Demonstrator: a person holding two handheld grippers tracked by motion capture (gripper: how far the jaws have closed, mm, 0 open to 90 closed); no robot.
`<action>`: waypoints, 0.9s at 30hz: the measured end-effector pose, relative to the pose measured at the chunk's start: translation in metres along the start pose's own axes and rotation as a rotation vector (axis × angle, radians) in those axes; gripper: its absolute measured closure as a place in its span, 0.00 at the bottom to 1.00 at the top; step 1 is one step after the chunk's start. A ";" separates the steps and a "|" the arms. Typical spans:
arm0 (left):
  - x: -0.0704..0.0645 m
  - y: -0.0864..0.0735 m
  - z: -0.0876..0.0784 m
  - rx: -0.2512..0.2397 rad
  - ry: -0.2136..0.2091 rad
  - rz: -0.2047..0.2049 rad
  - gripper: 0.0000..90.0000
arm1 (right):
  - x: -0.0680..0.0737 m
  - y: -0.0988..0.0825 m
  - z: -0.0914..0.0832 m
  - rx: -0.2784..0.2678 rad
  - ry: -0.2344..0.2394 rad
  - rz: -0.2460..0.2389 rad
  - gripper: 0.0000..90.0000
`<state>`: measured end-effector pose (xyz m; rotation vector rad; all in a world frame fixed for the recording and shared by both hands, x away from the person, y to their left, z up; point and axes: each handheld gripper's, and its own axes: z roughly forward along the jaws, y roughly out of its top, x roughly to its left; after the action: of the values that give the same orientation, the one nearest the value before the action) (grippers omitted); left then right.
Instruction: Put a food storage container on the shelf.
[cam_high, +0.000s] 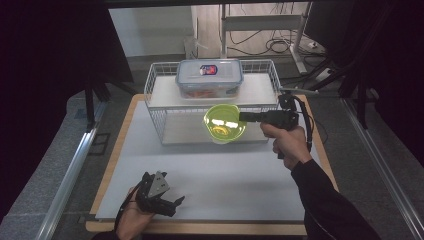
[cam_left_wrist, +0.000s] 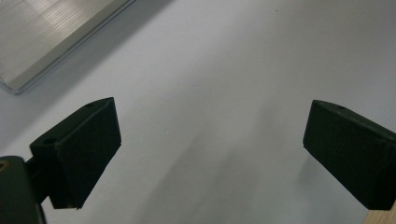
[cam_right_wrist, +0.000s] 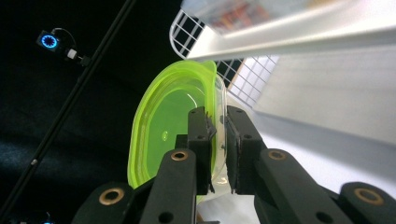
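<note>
— Green plastic bowl (cam_high: 223, 124) is hanging clear of the white table (cam_high: 210, 175), in front of the wire rack (cam_high: 160, 107). Who is holding it?

— Right gripper (cam_right_wrist: 219, 135) is pinching its rim from three o'clock. Left gripper (cam_high: 159, 192) is resting at seven o'clock, jaws spread wide, nothing between them.

— And on the rack?

— Lidded container (cam_high: 209, 77) is sitting at twelve o'clock.

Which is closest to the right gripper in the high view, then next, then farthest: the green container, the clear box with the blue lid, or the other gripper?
1. Green container: clamped in the right gripper.
2. Clear box: on top of the wire shelf, behind.
3. Left gripper: open, at the table's near edge.
</note>
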<state>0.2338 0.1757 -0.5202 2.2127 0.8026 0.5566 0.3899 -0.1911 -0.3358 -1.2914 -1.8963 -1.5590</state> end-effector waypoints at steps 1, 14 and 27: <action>0.000 0.000 0.000 0.003 0.001 0.002 0.05 | 0.003 0.003 -0.001 -0.006 0.000 -0.005 0.90; 0.000 0.000 0.001 0.007 -0.002 -0.005 0.05 | 0.032 0.046 -0.005 -0.070 0.013 -0.018 0.90; 0.000 -0.001 0.002 0.007 -0.012 -0.006 0.05 | 0.048 0.093 0.017 -0.128 -0.030 -0.007 0.90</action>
<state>0.2344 0.1757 -0.5219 2.2177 0.8057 0.5374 0.4459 -0.1587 -0.2514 -1.3690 -1.8469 -1.6985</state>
